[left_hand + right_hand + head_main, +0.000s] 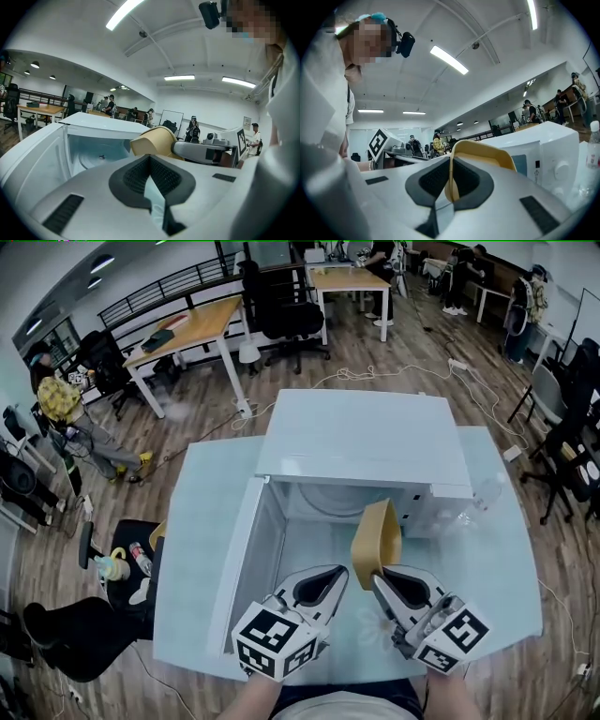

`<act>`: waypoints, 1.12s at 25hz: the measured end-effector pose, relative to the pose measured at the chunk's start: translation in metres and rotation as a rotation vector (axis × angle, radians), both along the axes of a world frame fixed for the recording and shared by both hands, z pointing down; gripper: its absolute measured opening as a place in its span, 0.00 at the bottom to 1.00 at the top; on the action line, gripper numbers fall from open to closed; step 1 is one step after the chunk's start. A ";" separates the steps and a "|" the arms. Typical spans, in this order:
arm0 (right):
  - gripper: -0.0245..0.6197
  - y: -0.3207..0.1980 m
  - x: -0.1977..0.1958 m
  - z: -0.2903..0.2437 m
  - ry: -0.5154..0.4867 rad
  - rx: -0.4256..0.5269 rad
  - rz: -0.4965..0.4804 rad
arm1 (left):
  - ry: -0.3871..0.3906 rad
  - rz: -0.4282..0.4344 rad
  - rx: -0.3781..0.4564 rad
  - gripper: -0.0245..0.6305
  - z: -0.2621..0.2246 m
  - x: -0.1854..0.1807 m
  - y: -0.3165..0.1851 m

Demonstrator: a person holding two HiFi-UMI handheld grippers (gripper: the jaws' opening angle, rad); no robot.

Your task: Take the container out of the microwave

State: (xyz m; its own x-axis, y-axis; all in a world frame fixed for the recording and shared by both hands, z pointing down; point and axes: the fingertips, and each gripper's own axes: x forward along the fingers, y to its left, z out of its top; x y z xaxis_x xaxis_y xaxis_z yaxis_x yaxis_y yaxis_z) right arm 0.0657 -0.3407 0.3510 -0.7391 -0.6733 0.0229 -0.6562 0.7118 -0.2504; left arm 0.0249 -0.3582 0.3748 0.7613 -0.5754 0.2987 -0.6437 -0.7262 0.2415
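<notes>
The white microwave (361,437) stands on the table with its door (246,559) swung open to the left. A tan container (375,540) hangs tilted just in front of the open cavity, above the table. My right gripper (380,576) is shut on its rim, and the rim (451,187) shows pinched between the pads in the right gripper view. My left gripper (339,573) sits close beside it on the left, shut with nothing in it. In the left gripper view the container (152,140) is just ahead, with the cavity and its glass turntable (93,157) behind.
A clear plastic bottle (478,502) stands on the table to the right of the microwave. The pale table (206,521) extends to the left of the open door. Desks, chairs and people fill the room beyond.
</notes>
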 end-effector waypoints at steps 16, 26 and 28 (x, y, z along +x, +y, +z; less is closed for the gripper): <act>0.08 -0.009 0.013 -0.022 -0.006 0.073 0.007 | 0.010 -0.004 -0.019 0.06 0.005 -0.004 0.001; 0.08 -0.001 0.004 -0.020 0.010 0.085 -0.036 | 0.016 0.015 -0.017 0.06 0.005 0.007 0.000; 0.08 0.000 0.004 -0.021 0.009 0.091 -0.039 | 0.014 0.020 -0.017 0.06 0.005 0.010 0.000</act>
State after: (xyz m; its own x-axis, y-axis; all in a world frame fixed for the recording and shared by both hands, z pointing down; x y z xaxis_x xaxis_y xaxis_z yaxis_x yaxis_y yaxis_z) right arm 0.0697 -0.3406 0.3305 -0.7649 -0.6434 -0.0307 -0.6293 0.7566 -0.1779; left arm 0.0349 -0.3578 0.3802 0.7768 -0.5550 0.2975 -0.6255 -0.7346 0.2629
